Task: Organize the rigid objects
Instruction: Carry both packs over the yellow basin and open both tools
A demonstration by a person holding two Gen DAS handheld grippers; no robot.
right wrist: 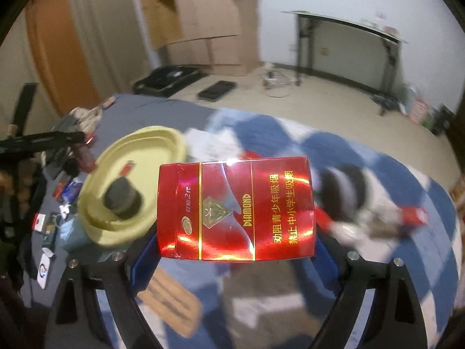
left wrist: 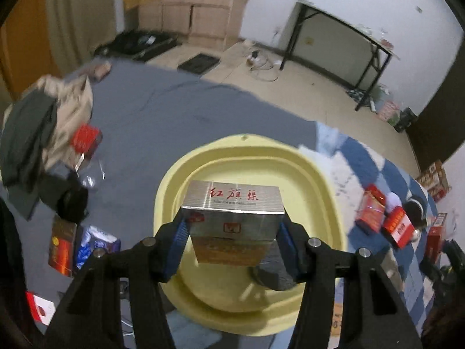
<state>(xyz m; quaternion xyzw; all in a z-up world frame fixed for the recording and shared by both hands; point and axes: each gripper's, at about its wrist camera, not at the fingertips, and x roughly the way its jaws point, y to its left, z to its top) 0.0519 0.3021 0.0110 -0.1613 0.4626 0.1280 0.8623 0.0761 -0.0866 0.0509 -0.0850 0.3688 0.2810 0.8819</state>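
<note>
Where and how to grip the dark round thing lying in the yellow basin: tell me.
Grip the dark round thing across its curved side wall, coming down from above. It sits flat on the floor of the yellow basin, whose raised rim blocks a level approach. It looks like a low cylinder, so opposite sides suit two pads. Both grippers are full now.
</note>
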